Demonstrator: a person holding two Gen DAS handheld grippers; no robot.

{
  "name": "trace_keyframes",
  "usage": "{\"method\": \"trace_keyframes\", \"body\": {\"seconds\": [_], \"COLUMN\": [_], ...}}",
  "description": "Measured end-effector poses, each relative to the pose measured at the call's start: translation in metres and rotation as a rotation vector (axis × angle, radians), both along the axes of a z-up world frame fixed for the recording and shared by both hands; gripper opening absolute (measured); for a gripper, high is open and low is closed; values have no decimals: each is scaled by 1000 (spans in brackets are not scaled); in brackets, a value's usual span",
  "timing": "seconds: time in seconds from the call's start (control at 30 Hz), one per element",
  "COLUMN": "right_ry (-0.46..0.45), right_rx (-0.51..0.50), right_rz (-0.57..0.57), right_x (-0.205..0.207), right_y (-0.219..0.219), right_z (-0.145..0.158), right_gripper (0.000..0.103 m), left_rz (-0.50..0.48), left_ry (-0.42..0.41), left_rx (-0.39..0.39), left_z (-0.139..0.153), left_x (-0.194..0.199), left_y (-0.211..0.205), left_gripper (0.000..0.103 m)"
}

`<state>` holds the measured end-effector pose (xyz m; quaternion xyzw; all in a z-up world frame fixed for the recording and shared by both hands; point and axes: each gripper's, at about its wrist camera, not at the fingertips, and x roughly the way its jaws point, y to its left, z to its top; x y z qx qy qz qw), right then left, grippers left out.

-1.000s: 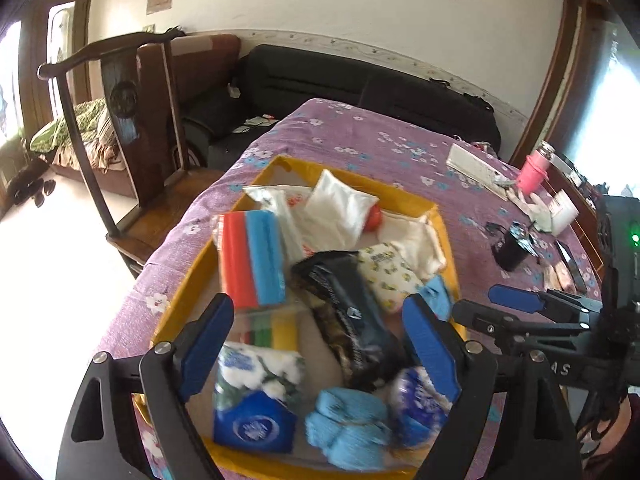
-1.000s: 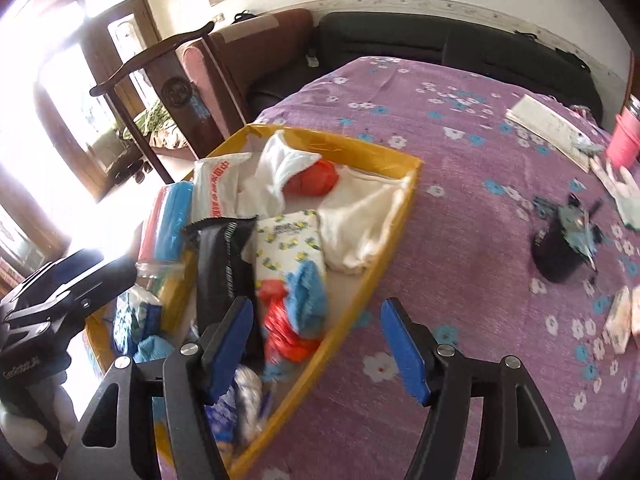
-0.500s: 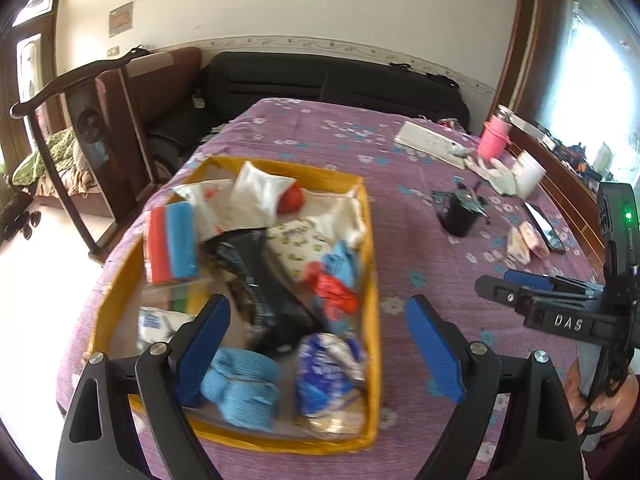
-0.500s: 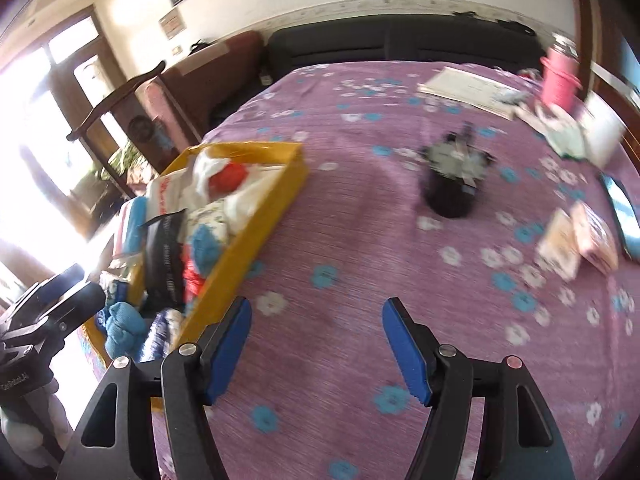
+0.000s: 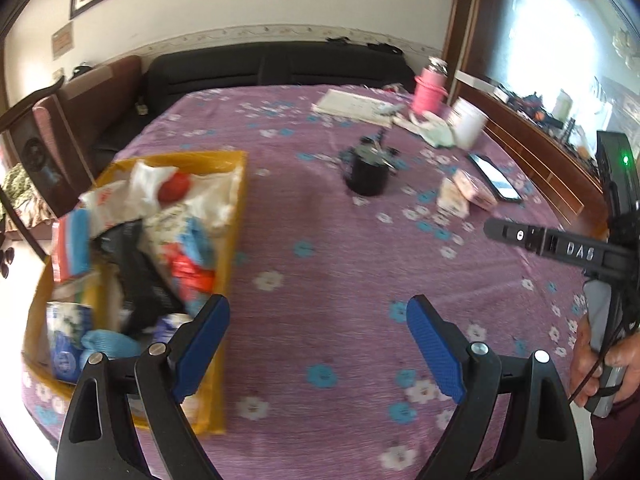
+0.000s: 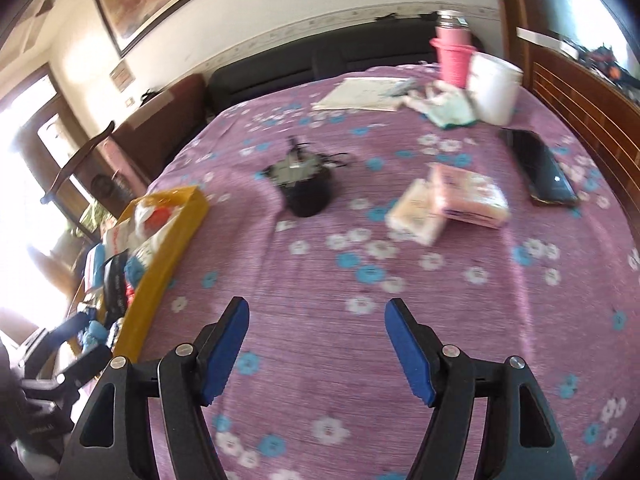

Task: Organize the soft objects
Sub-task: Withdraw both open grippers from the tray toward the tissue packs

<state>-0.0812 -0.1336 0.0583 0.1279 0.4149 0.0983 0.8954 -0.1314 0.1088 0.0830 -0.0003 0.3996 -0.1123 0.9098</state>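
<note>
Left gripper (image 5: 318, 330): jaws wide apart, nothing between them, above the purple flowered cloth (image 5: 320, 248).
Right gripper (image 6: 316, 334): jaws opening, nothing between them, also over bare cloth.
Soft objects (image 5: 160, 232): piled in the yellow tray (image 5: 230, 240), left of both grippers.
Black cup (image 6: 306, 192): stands mid-table.

Purple flowered tabletop (image 6: 320, 280): black cup (image 6: 308, 196) at centre, phone (image 6: 540, 170) three o'clock, pink bottle (image 6: 454, 56) one o'clock.
</note>
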Motion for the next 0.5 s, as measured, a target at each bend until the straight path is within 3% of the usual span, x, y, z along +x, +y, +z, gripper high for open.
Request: {"method": "trace_keyframes", "body": {"seconds": [0.3,0.5], "right_ry": [27,37], "right_rx": [20,-36], "right_rz": [-136,-199], "right_x": [4,18], "right_y": [-67,-95], "right_z": [-9,-8], "right_gripper": [75,75], "left_rz": [-79,-60], "left_ry": [93,157], "left_rx": [-25,-94], "left_z": [-44,-73], "left_x": [31,54], "left_y": [-57,-57], "left_gripper": [89,89]}}
